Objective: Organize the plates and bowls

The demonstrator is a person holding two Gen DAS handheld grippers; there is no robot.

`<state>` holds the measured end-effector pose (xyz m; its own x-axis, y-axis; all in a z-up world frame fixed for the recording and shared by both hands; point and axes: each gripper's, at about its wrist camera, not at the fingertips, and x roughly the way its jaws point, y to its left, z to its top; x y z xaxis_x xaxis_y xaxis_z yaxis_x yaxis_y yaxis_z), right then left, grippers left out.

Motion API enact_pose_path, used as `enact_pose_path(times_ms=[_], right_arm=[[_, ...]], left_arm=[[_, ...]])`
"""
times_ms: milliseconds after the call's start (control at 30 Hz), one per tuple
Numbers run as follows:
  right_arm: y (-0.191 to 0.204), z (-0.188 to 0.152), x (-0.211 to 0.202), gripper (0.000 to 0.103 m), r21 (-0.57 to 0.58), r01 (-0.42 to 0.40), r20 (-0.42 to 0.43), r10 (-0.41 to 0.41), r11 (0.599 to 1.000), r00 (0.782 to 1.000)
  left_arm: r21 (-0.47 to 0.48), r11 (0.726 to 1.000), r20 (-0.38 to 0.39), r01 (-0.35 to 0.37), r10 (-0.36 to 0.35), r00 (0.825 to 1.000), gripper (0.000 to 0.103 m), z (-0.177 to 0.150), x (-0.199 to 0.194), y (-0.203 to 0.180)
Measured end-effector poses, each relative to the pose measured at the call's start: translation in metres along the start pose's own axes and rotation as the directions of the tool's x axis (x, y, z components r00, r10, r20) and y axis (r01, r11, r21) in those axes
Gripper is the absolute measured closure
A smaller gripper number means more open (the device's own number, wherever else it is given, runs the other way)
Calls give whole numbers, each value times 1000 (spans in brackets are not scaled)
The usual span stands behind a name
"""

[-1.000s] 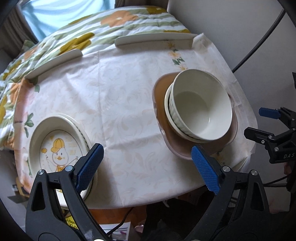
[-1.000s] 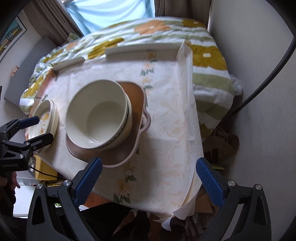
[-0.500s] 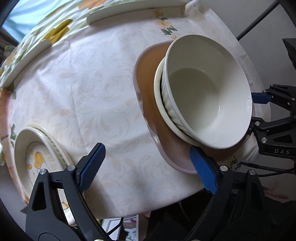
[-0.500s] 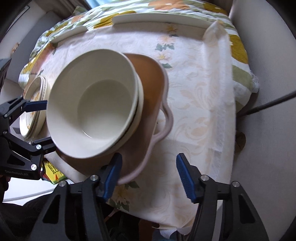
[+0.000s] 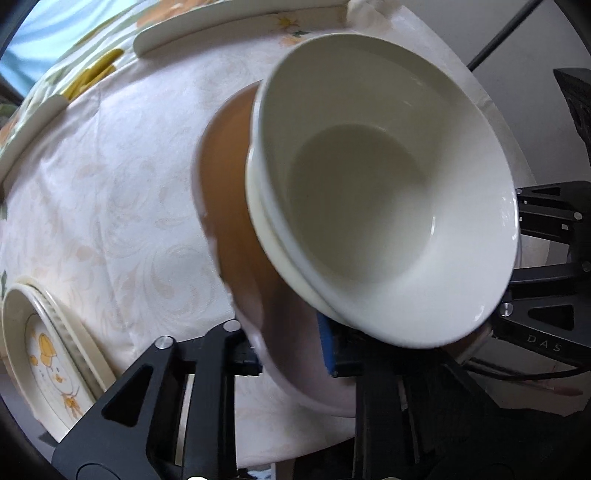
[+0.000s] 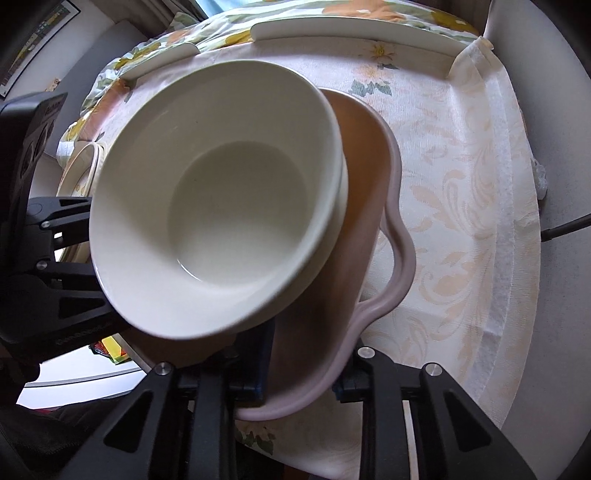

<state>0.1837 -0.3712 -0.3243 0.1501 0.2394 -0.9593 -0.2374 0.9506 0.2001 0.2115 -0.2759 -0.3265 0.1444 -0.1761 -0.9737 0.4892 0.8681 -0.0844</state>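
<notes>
Two cream bowls sit nested in a pink dish that has a brown inside and a looped handle. My left gripper is shut on the dish's near rim, one blue pad inside and one outside. From the opposite side, the jaws of my right gripper are closing on the rim beside the handle, and its pads touch it. The bowls hide much of both grips. The dish looks blurred in the left wrist view.
A stack of plates with a yellow duck picture lies at the table's left edge. A pale patterned cloth covers the table. Two long white strips lie along the far edge. A wall stands to the right.
Both grippers came down from open above the table onto the pink dish and shut on its rim from opposite sides. The bowls now fill both views.
</notes>
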Motion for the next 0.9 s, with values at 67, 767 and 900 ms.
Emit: enact_pose_path(times_ms=[67, 767, 900], right_arm=[[0, -2, -2, 79, 1, 6, 9, -6, 1000, 1000], [115, 25, -61, 80, -237, 8, 147, 28, 971, 989], [161, 34, -55, 80, -262, -6, 142, 45, 965, 989]], left_arm=[[8, 1000, 19, -16, 16, 1000, 86, -1, -2, -3], [-137, 979, 177, -148, 171, 969, 86, -75, -119, 69], [-160, 975, 167, -153, 180, 969, 86, -103, -134, 108]])
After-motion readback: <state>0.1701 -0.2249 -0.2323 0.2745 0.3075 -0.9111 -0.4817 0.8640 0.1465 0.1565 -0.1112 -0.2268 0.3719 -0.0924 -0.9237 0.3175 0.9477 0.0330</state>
